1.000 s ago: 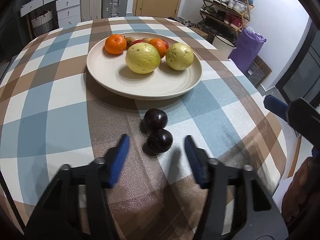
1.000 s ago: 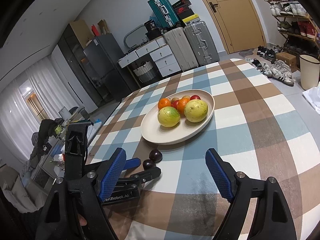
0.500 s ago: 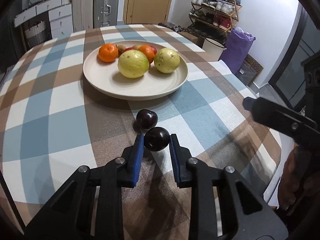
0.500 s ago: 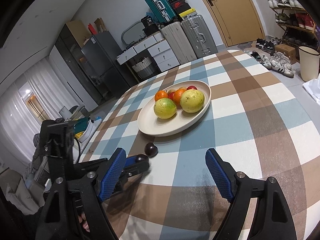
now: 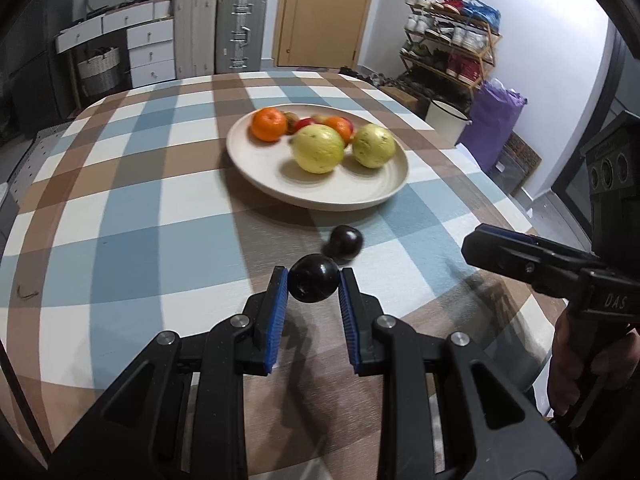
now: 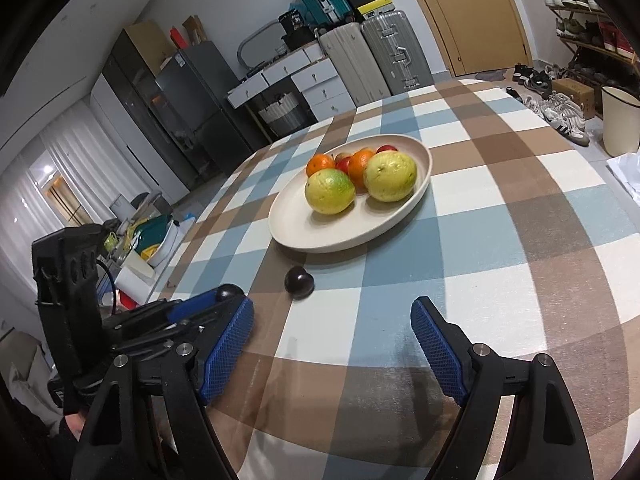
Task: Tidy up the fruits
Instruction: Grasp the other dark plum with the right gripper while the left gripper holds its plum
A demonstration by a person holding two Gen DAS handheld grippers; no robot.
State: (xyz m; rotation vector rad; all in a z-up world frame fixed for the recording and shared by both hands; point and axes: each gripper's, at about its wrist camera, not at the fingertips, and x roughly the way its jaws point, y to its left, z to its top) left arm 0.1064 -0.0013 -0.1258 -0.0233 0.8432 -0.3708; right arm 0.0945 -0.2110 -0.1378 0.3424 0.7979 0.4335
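left gripper (image 5: 313, 283): jaws clamped on a dark plum (image 5: 313, 283), blue pads pressing it from both sides right at the tips. The plum looks lifted a bit clear of the checked cloth, with its shadow falling on the counter (image 5: 120, 208) below the jaws.

second plum (image 5: 346, 241): sitting loose on the counter just past the left jaws' tips and a touch to their right, not touching the held one. From the right wrist view it's ahead of the right jaws, closer to the left finger than the right.

plate (image 5: 264, 168): cream coloured, further out beyond the loose plum, well ahead of both sets of jaws.

fruit on the plate: two yellow-green guavas at the front, the nearer one (image 5: 318, 148) and the other (image 5: 374, 146) beside it on the right. Behind them an orange (image 5: 269, 124) on the left and a second orange (image 5: 339, 127) tucked between the guavas, plus some small red and brownish fruit at the back that I can't really make out.

right gripper (image 6: 332, 344): jaws wide open, nothing between the blue pads, just bare tablecloth showing in the gap. In the left wrist view it pokes in from the right edge, off to the right of the left jaws, with the person's hand (image 5: 576, 364) wrapped round its grip.
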